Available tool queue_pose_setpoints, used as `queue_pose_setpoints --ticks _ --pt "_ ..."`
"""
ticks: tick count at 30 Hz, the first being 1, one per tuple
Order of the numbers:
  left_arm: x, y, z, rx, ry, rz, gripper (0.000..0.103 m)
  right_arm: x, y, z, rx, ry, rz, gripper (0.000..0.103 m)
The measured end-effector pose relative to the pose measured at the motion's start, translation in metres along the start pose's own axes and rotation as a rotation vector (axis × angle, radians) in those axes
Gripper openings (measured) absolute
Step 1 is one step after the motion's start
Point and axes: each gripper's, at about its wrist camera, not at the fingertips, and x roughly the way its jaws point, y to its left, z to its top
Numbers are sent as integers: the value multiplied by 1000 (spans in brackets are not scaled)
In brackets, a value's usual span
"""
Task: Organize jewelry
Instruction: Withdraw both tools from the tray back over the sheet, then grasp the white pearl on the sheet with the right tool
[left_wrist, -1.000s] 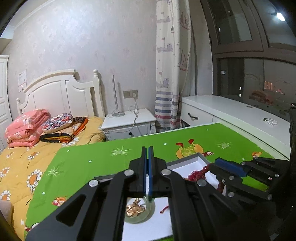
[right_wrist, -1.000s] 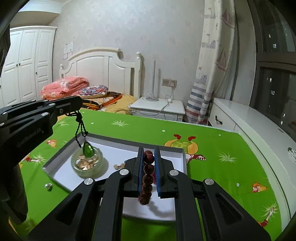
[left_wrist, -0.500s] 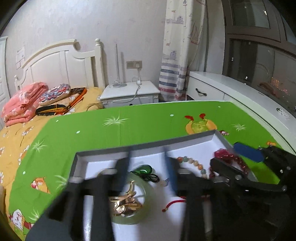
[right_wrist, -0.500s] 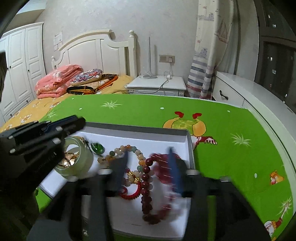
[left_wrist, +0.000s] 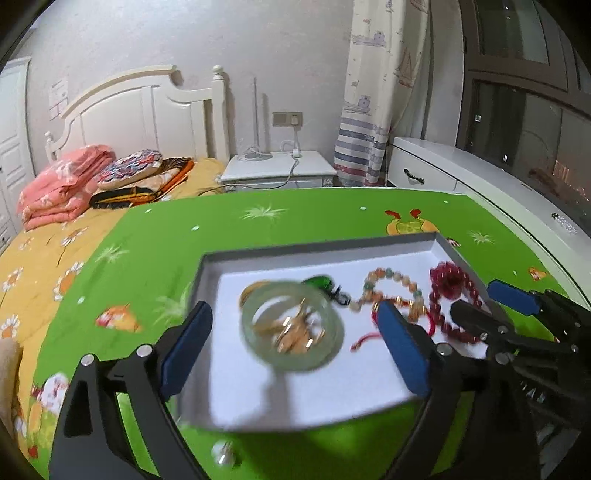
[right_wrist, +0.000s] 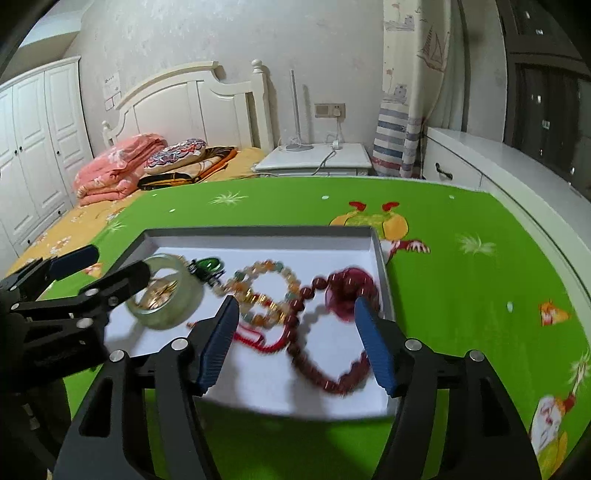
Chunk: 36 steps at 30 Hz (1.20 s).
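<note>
A: Where is the jewelry?
B: In the white tray (right_wrist: 380, 258): pale green bangle (left_wrist: 291, 328), dark red bead string (right_wrist: 314, 354), pastel bracelet (right_wrist: 266, 273).
A: The claws?
B: Left gripper (left_wrist: 291, 339) and right gripper (right_wrist: 295, 332) both opening, gripping nothing.

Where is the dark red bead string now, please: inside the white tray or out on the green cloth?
Inside: the dark red bead string lies on the white tray floor.
</note>
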Motion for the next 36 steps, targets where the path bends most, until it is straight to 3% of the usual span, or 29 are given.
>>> queue_pose_setpoints --ticks 8,17,24,29,32,36 --pt "-42 27 -51 43 22 62 93 -34 19 -37 -14 43 40 69" --pt "-69 68 -92 -8 72 90 96 -62 37 -72 -57 93 66 73" --pt "-71 89 -103 -34 108 112 97 -67 48 -87 -92 130 68 74" --pt "-62 97 -104 -79 149 73 97 -60 58 -90 -107 170 63 74" --pt "-50 103 -105 -115 215 49 97 -52 65 -91 -129 194 46 74" --pt "-49 105 -106 -132 215 39 97 -43 69 -84 -143 214 20 74"
